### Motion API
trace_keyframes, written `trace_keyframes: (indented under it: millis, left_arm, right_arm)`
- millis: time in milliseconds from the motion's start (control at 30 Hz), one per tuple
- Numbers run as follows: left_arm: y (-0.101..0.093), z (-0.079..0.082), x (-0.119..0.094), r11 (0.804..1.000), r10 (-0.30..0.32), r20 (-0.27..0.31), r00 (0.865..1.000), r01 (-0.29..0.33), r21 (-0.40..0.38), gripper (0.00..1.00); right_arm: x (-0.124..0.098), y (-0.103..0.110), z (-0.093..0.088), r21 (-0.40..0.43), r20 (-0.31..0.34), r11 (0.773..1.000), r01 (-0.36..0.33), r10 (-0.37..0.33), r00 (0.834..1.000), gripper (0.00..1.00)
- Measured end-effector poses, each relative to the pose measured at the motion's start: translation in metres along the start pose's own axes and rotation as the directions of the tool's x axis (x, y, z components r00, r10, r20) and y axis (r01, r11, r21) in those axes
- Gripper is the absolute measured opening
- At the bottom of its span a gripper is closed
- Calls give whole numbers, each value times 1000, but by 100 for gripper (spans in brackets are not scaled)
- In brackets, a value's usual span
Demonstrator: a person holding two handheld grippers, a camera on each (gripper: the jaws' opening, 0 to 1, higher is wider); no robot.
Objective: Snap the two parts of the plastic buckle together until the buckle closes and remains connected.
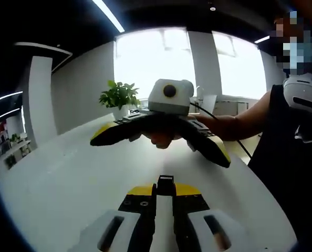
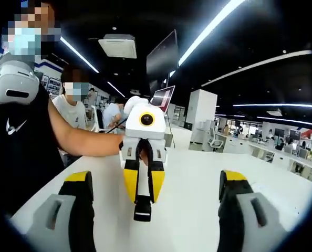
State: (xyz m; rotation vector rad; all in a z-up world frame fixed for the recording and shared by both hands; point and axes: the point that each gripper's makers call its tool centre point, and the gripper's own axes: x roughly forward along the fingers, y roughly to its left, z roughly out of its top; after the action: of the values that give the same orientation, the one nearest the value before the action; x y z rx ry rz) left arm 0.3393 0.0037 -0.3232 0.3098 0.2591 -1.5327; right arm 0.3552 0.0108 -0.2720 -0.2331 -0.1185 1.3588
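My left gripper [image 1: 165, 193] is shut on a small black buckle part [image 1: 165, 184] that sticks out past its yellow-tipped jaws. In the right gripper view the left gripper [image 2: 142, 198] hangs over the white table [image 2: 193, 178] with the black buckle part [image 2: 142, 209] at its tip, pointing towards the camera. My right gripper [image 2: 156, 202] stands wide open, one jaw on each side of the left gripper, and nothing lies between them. In the left gripper view the right gripper [image 1: 161, 143] faces me with its jaws spread far apart, held by a hand.
A person in a black top [image 2: 19, 142] stands at the table's side, holding both grippers. A potted plant [image 1: 119, 97] sits at the far end of the table. A laptop [image 2: 163, 97], seated people and office desks [image 2: 240, 144] lie beyond.
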Motion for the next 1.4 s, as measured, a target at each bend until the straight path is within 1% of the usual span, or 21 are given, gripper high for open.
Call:
trace_keyframes:
  millis: [200, 300, 400, 533, 633, 733, 967, 1033, 1167, 1300, 1333, 1367, 1400]
  left_arm:
    - [-4, -1, 1, 1000, 0, 2, 1000, 0, -4, 8]
    - [-5, -1, 1, 1000, 5, 3, 1000, -5, -7, 8]
    - [-6, -1, 2, 1000, 11, 8, 1000, -11, -10, 8]
    - [-4, -1, -1, 1000, 24, 14, 1000, -24, -19, 8]
    - [-2, -2, 2, 999, 28, 12, 1000, -28, -23, 8]
    - [2, -5, 3, 999, 31, 4, 1000, -31, -22, 8]
    - [19, -7, -1, 998, 60, 17, 998, -60, -31, 8]
    - [21, -8, -1, 998, 59, 21, 998, -59, -38, 8]
    - [19, -9, 1, 999, 37, 18, 999, -37, -40, 9]
    - [26, -10, 3, 998, 36, 15, 999, -35, -47, 9]
    - [29, -9, 2, 998, 36, 21, 999, -34, -58, 9]
    - [32, -7, 2, 997, 30, 45, 999, -26, -78, 9]
    - [36, -8, 3, 996, 29, 50, 998, -25, -80, 9]
  right_arm:
    - [3, 0, -5, 3, -19, 1000, 3, -3, 1000, 98]
    - [3, 1, -11, 10, -36, 1000, 5, -4, 999, 96]
    - [3, 3, -16, 22, -54, 1000, -3, 4, 999, 97]
    - [3, 1, -15, 23, -49, 1000, -3, 4, 999, 97]
    - [3, 0, -16, 25, -49, 1000, 1, 0, 999, 97]
    - [3, 1, -16, 24, -50, 1000, 2, -1, 999, 96]
    - [3, 2, -17, 28, -53, 1000, -3, 5, 999, 94]
    - [3, 1, -17, 30, -53, 1000, -5, 6, 999, 94]
    - [3, 3, -17, 28, -59, 1000, -9, 11, 998, 94]
    - [3, 2, -19, 30, -63, 1000, -8, 10, 998, 93]
    - [3, 1, -19, 32, -64, 999, -5, 7, 998, 93]
    - [3, 0, -20, 33, -66, 999, -5, 7, 998, 93]
    - [3, 0, -21, 38, -73, 999, -7, 9, 997, 93]
